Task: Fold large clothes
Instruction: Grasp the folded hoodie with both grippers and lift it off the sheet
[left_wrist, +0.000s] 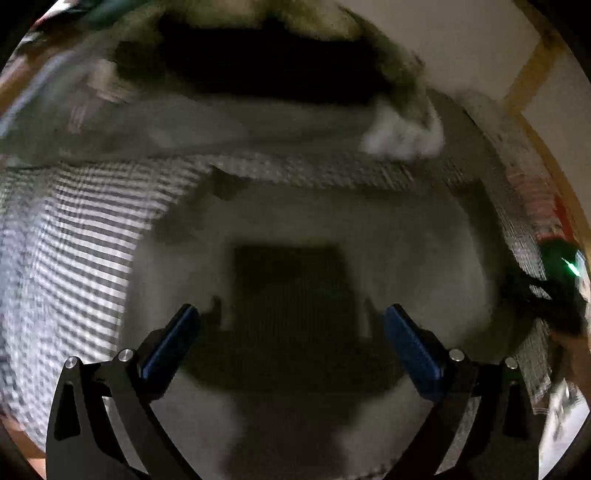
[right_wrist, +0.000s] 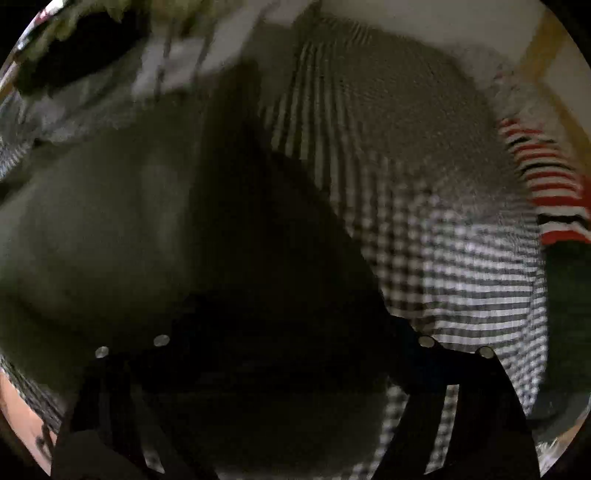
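Observation:
Both views are blurred by motion. A large grey garment (left_wrist: 295, 210) lies spread on a black-and-white checked sheet (left_wrist: 74, 240). My left gripper (left_wrist: 291, 317) hovers over it, open, its blue pads (left_wrist: 173, 343) wide apart with nothing between them. In the right wrist view the same grey garment (right_wrist: 92, 221) fills the left side, in deep shadow. My right gripper (right_wrist: 295, 317) is over its dark edge. Its finger arms stand wide apart, but the tips are lost in the shadow. The right gripper's body (left_wrist: 561, 284), with a green light, shows at the left view's right edge.
A black garment with a furry trim (left_wrist: 258, 62) lies beyond the grey one, beside a white fluffy piece (left_wrist: 402, 136). A red, white and black striped garment (right_wrist: 546, 184) lies at the right on the checked sheet (right_wrist: 461, 258). A pale wall with wooden strips (left_wrist: 532, 74) stands behind.

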